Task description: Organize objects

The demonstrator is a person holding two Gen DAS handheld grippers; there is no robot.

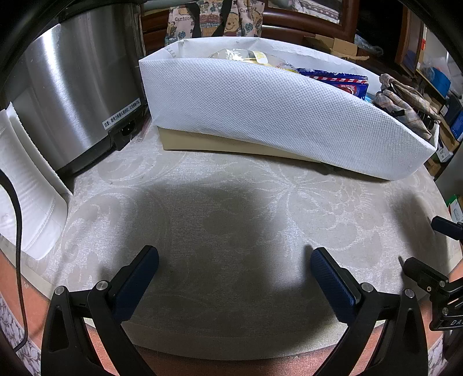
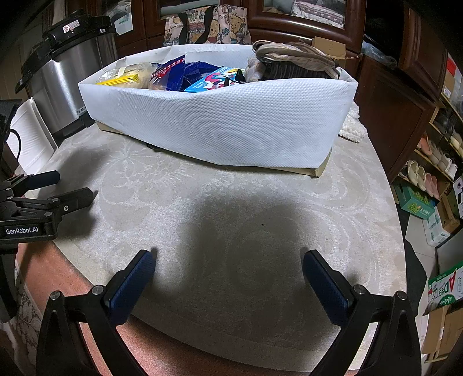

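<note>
A long white fabric bin [image 1: 260,110] [image 2: 225,121] stands at the far side of the round table. Inside it lie yellow packets [image 2: 121,78], a blue snack bag [image 2: 173,75] [image 1: 341,82], a light-blue box [image 2: 211,81] and a checked cloth bag [image 2: 292,60] [image 1: 405,101]. My left gripper [image 1: 234,257] hovers open over the near table edge, nothing between its blue pads [image 1: 136,286]. Open and empty too, my right gripper [image 2: 228,257] hangs over the same near edge. The left gripper [image 2: 72,188] shows from the side in the right wrist view.
A steel pressure cooker [image 1: 75,86] [image 2: 63,75] stands at the table's back left, with a white ribbed object [image 1: 26,185] in front of it. A patterned tote [image 2: 208,26] hangs behind the bin. Boxes and shoe shelves [image 2: 434,162] crowd the floor to the right.
</note>
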